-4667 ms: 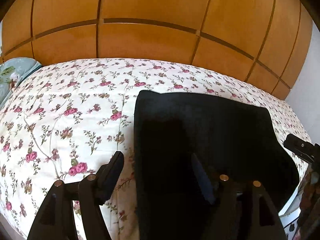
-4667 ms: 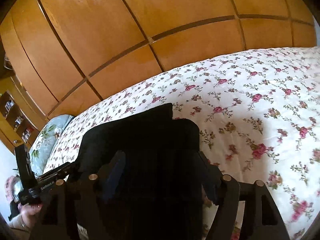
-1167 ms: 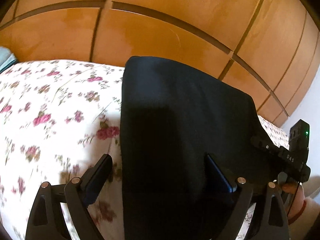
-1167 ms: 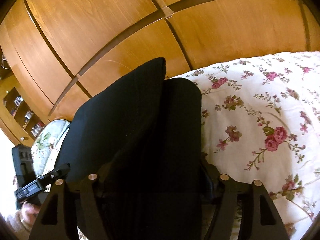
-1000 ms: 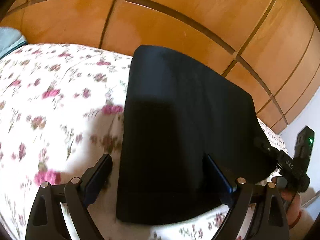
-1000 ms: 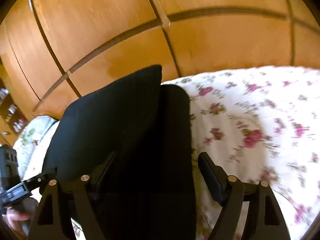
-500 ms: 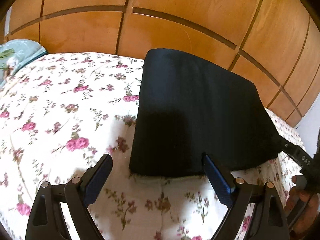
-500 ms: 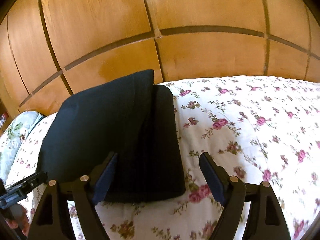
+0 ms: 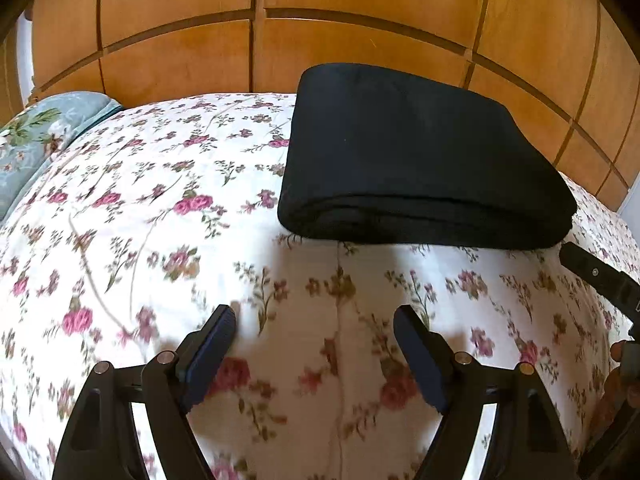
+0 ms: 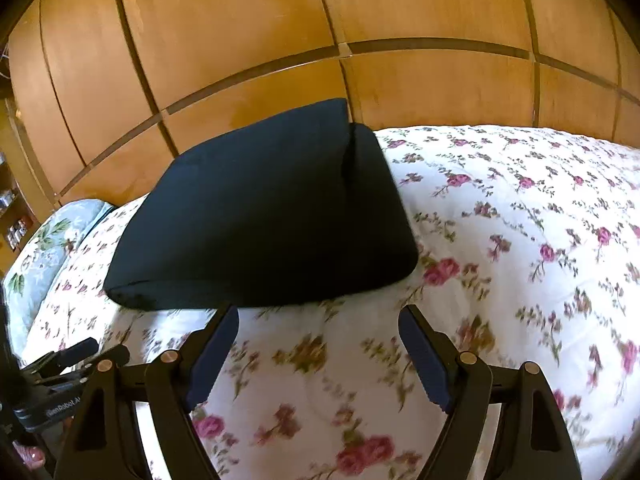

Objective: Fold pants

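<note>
The black pants (image 9: pixel 416 160) are lying folded into a thick, flat stack on the bed (image 9: pixel 160 208), which is covered with a white spread printed with pink roses. In the left wrist view the rounded fold of the stack is facing the camera, with layered edges showing along its near side. In the right wrist view the pants (image 10: pixel 264 216) are sitting a little to the left of centre, and a seam or crease is running down their right part.

The left gripper (image 9: pixel 314 334) is hovering over bare bedspread, apart from the pants; its jaws are standing wide and closing a little, with nothing between them. The right gripper (image 10: pixel 318 330) is also hanging over the spread, just short of the stack's near edge, its jaws standing wide with only bedspread between them.

Wooden wardrobe doors (image 9: pixel 360 12) are rising behind the bed. A pale blue flowered pillow (image 9: pixel 36 132) is lying at the far left of the bed. At the right edge of the left wrist view, part of the other gripper is showing.
</note>
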